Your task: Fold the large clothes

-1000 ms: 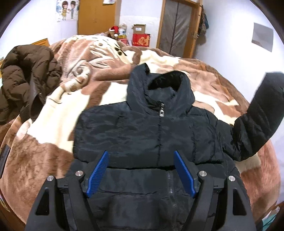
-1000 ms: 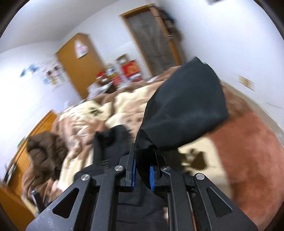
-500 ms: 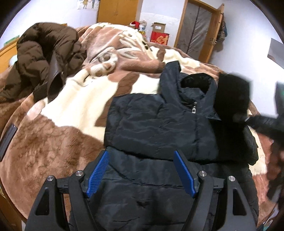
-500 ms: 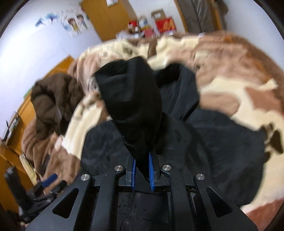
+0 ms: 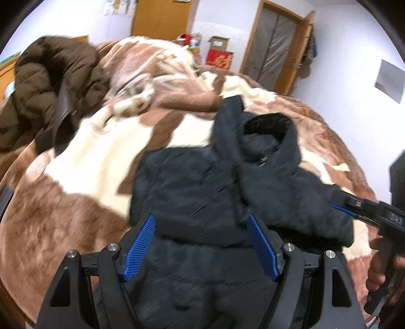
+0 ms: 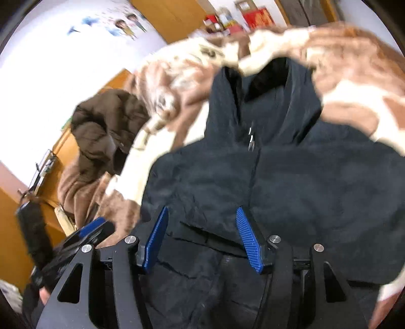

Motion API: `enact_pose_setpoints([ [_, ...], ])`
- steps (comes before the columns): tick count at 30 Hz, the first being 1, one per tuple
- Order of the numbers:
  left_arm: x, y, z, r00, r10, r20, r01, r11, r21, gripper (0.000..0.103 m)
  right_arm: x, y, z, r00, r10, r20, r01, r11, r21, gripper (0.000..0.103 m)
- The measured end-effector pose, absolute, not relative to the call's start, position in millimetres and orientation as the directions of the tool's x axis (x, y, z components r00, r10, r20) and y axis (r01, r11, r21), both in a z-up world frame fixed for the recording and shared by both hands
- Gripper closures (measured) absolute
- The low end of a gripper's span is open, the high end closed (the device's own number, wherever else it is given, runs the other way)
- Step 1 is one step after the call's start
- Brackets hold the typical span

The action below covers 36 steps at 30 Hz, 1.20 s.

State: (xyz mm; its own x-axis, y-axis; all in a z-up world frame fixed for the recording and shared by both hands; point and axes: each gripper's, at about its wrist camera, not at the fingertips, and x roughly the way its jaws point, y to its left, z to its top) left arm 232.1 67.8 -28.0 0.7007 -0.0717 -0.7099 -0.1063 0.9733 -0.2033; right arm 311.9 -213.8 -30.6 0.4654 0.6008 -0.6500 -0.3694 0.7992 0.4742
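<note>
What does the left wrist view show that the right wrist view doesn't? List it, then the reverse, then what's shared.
Left wrist view only: the left gripper open over the hem, and the doorway.

Right wrist view only: the right gripper, whose jaws have just been opening, nothing pinched between them, and the wall stickers.

Both: the black jacket with its sleeve folded across its chest, the brown jacket, the blanket and the red box.

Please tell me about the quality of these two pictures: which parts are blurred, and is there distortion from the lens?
Left wrist view: the brown-and-cream blanket is streaked by motion blur toward the far side, the black jacket is a little soft, and the door frames bend with fisheye distortion. Right wrist view: blur is stronger, smearing the blanket and the brown coat, while the blue fingers stay sharp.
</note>
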Motion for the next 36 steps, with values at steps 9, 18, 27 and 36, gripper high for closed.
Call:
enact_pose_setpoints([
  [9,319.8,-11.7,-49.2,0.701,-0.17,-0.692,0.053,0.981,-0.186,0.045,344.5,-336.3,-73.5,0.583,0.287,-0.76,-0.041,0.945,0.326,0.059],
  [18,329.5,-20.9,-131.1,0.598,-0.081,-0.797,-0.002,0.995,-0.103,0.07,359.0,-308.9,-139.3,0.519,0.191,-0.833,-0.132,0.981,0.142,0.059],
  [27,326.7,-13.8,-63.2,0.671,-0.117,-0.732,0.03,0.991,-0.132,0.07,354.5,-337.9,-76.7,0.612,0.21,-0.762,-0.116,0.978,0.176,0.059],
  [36,376.7,-16.5,-124.5,0.598,-0.057,-0.799,0.001,0.998,-0.07,0.068,402.4,-327.6,-127.8,0.522,0.137,-0.842,-0.102,0.99,0.099,0.059],
])
